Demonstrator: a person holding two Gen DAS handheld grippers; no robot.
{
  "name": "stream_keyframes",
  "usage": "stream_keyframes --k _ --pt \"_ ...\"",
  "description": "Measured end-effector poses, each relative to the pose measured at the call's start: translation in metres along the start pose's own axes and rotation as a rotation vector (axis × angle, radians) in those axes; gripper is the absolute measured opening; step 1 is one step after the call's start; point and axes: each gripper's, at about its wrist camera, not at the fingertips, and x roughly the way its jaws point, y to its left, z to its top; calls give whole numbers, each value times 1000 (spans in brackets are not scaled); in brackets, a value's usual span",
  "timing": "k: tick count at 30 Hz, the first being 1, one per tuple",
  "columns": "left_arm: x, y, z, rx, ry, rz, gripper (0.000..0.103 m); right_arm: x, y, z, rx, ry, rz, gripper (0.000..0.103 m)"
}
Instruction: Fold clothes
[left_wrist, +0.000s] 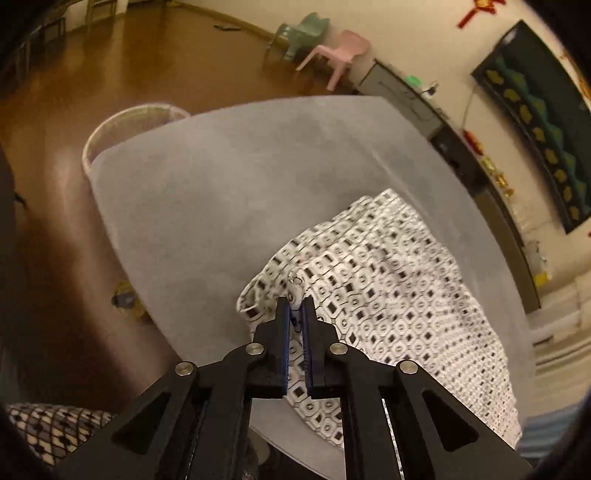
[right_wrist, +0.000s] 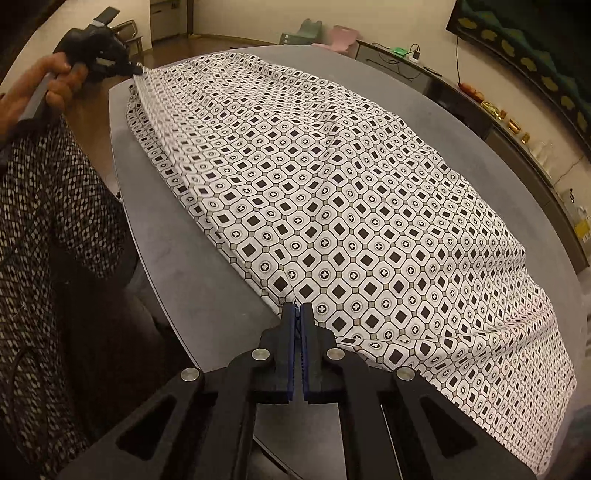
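Observation:
A white garment with a black square-and-circle print (right_wrist: 332, 184) lies spread across the round grey table (right_wrist: 166, 240). My right gripper (right_wrist: 296, 308) is shut at the garment's near edge, with the hem pinched between its blue pads. At the far left corner of the cloth, my left gripper (right_wrist: 136, 70) sits in a hand (right_wrist: 55, 85) and grips that corner. In the left wrist view, the left gripper (left_wrist: 295, 304) is shut on a bunched fold of the garment (left_wrist: 388, 295), which trails off to the right over the table (left_wrist: 203, 203).
A person's patterned sleeve (right_wrist: 48, 221) hangs along the table's left side. A pale round basket (left_wrist: 129, 118) stands on the wooden floor beyond the table. Green (left_wrist: 306, 29) and pink (left_wrist: 343, 51) small chairs and a low cabinet (left_wrist: 406, 92) line the far wall.

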Motion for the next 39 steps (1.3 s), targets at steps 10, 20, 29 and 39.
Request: stream_keyframes --k 10,20,29,39 --pt "-54 -45 -13 187 -280 44 33 -95 -180 -35 572 -218 61 54" --pt "98 -182 -4 603 65 175 34 -35 -298 -113 750 117 -275 55" --pt "126 -207 50 477 92 184 34 -36 -335 -115 824 81 -374 58" --pt "93 -208 10 636 24 143 40 -77 -287 -129 724 86 -397 50"
